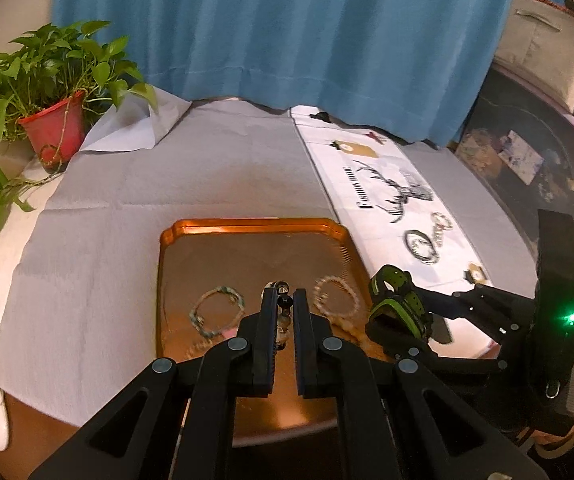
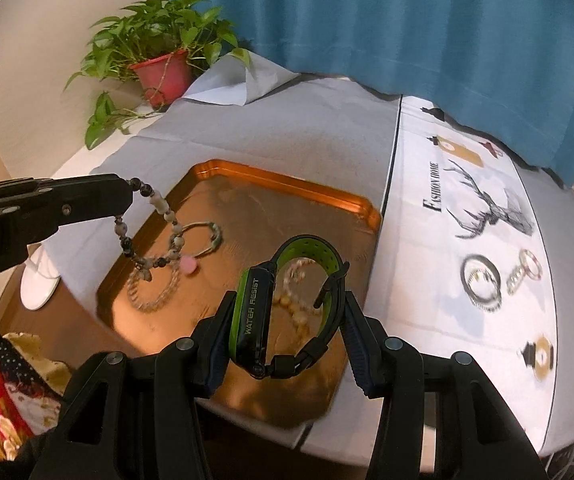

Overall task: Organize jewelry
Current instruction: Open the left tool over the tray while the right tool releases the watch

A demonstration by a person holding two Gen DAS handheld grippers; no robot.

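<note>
A limp beaded bracelet is pinched at one bead by the nearly closed left gripper, dangling over the copper tray. The stiffer watch (rubbery strap) is clamped across its loop by the right gripper.

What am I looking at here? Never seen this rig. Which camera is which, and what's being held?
No robot arm: a person holds a two-finger gripper in each hand, each with a fisheye camera looking along its fingers. One picture is from the left gripper, which pinches a bead bracelet; the right view shows that bracelet dangling over the copper tray. The other picture is from the right gripper, clamped on a black and green watch. Several more bracelets lie in the tray, among them a pale green one. A dark ring and a chained loop lie on the printed cloth. A potted plant stands behind.
</note>
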